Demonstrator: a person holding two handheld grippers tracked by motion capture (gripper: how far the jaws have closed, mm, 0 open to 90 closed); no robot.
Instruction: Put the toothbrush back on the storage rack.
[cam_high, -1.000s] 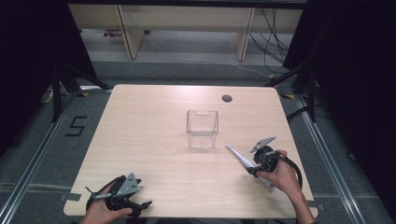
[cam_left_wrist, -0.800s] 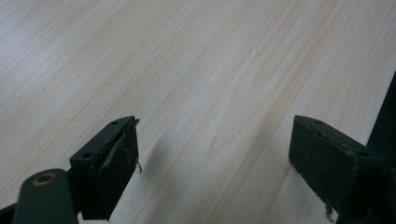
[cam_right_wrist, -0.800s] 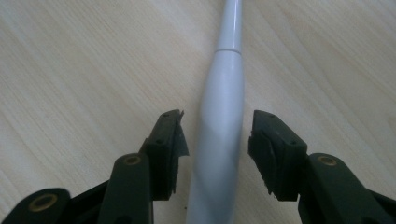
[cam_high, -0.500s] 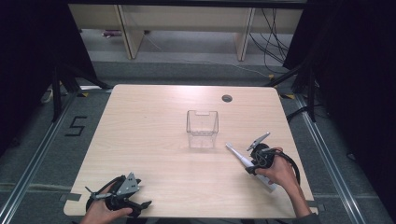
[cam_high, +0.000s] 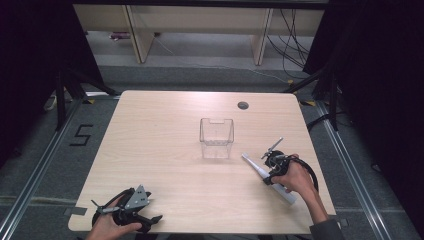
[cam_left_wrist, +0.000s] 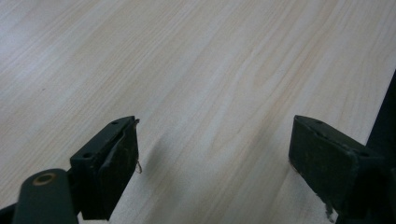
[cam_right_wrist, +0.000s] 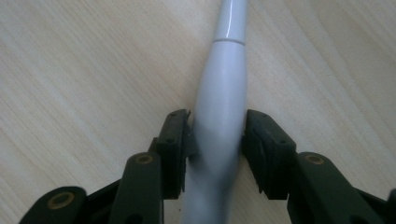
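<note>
Right gripper (cam_right_wrist: 217, 135) clamped on white handle (cam_right_wrist: 219, 112) lying flat, liable to roll free; left gripper (cam_left_wrist: 212, 158) wide open, empty.

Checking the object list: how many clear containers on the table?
1. The clear container stands upright near the table's middle, just left of the white tool's tip. Nothing seems hidden.

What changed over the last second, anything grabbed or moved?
The right gripper has come down over the white pen-shaped tool lying on the table, and its jaws now sit against both sides of the tool's body. The tool itself does not seem to have shifted. The left gripper stays at the near left corner with its jaws wide apart, and the clear container stays mid-table.
</note>
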